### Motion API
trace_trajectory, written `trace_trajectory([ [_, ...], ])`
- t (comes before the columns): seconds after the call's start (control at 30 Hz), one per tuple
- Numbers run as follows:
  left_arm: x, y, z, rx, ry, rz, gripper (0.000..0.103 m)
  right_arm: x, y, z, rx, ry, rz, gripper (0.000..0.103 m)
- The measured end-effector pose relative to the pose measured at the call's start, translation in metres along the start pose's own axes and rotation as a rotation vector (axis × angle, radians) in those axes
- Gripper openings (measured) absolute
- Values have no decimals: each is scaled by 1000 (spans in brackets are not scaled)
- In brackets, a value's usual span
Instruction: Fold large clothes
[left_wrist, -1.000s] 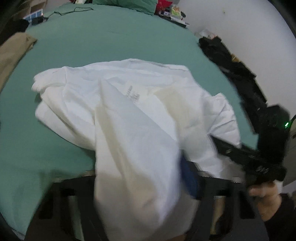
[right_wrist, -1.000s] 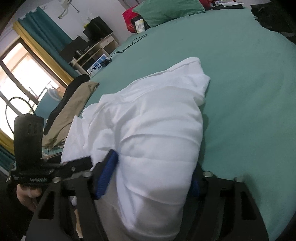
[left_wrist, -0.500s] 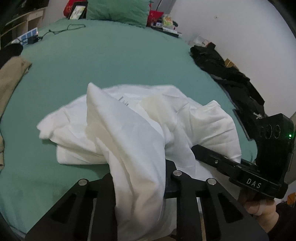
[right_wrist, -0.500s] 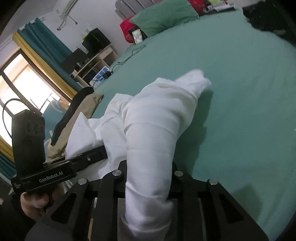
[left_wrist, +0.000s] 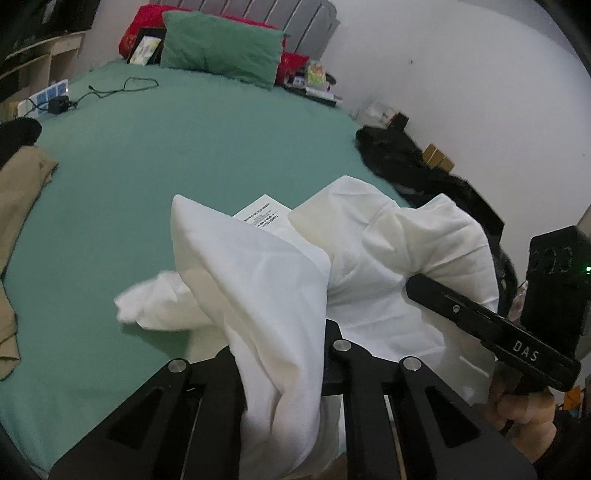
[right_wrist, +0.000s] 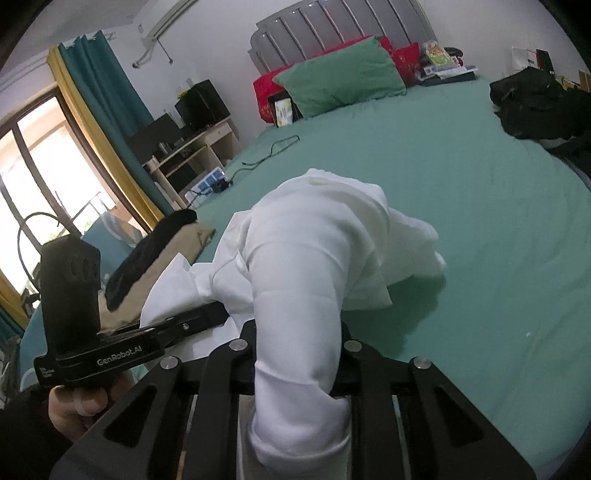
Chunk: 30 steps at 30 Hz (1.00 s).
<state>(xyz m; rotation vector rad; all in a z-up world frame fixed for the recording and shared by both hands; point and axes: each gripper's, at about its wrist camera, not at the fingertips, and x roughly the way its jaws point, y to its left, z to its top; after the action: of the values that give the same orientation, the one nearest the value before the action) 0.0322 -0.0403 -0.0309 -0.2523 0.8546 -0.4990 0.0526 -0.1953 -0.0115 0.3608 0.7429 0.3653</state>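
Both the left gripper (left_wrist: 282, 354) and right gripper (right_wrist: 297, 354), jaws closing on bunched white garment (left_wrist: 369, 258) raised above the green bed (left_wrist: 184, 147), risk uneven folding from gathered cloth.

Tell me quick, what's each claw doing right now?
Left claw: closing, clamped on the white shirt.
Right claw: closing, clamped on the same shirt.
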Motion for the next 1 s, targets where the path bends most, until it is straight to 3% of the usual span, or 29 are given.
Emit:
trace_trajectory([
  [0.2, -24, 5, 14, 11, -71, -10, 11, -1, 22, 21, -31, -40, 26, 18],
  [0.4, -41, 32, 18, -47, -124, -4, 11, 19, 48, 33, -86, -43, 50, 18],
  [0.57, -59, 64, 29, -53, -166, 53, 11, 47, 74, 42, -150, -37, 84, 18],
  [0.87, -79, 130, 77, -51, -231, 112, 11, 109, 119, 78, -243, -31, 175, 18],
  [1.0, -85, 156, 107, -57, -257, 126, 11, 136, 124, 96, -209, -52, 227, 18],
])
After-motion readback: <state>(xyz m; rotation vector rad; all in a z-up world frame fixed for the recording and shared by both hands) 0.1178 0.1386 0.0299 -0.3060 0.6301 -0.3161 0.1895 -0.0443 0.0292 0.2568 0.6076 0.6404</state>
